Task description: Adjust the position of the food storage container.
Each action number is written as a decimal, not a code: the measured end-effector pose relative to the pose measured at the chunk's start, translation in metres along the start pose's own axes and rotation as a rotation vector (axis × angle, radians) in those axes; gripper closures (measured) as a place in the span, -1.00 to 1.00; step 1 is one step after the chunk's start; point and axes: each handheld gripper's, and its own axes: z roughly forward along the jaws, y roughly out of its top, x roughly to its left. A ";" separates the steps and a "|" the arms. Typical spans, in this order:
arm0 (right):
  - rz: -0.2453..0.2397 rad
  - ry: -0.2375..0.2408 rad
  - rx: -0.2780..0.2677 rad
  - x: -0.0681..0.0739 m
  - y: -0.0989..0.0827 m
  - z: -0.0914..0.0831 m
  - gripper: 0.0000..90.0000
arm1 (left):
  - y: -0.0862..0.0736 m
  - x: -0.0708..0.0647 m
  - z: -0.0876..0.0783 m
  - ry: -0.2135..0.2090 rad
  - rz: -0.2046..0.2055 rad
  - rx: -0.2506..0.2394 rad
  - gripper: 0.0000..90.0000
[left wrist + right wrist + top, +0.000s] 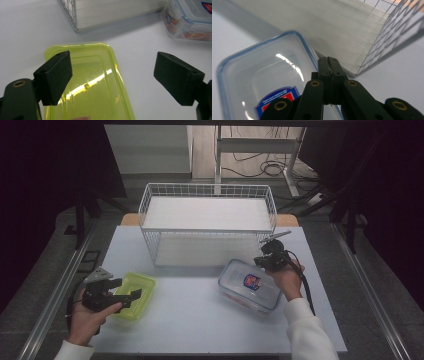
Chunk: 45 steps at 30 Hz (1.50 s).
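White wire basket (207,225) behind both boxes; left gripper (120,292) jaws apart, right gripper (265,256) jaws together

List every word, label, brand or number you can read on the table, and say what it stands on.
No text can be read.
Clear lidded container: a red and blue shield-shaped label on the lid, its lettering too blurred to read in any view.
Yellow-green container: no print visible.
White wire basket: no print visible.
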 end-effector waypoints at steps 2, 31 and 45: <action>-0.019 -0.017 0.009 0.001 0.002 0.006 0.99 | 0.000 -0.001 -0.001 0.004 -0.002 -0.007 -0.65; -0.179 -0.044 0.042 0.025 0.003 0.032 0.99 | -0.001 -0.002 -0.001 0.003 0.004 -0.010 -0.64; -0.277 0.056 0.049 0.068 0.002 0.034 0.99 | -0.001 -0.005 0.000 -0.005 0.007 -0.001 -0.65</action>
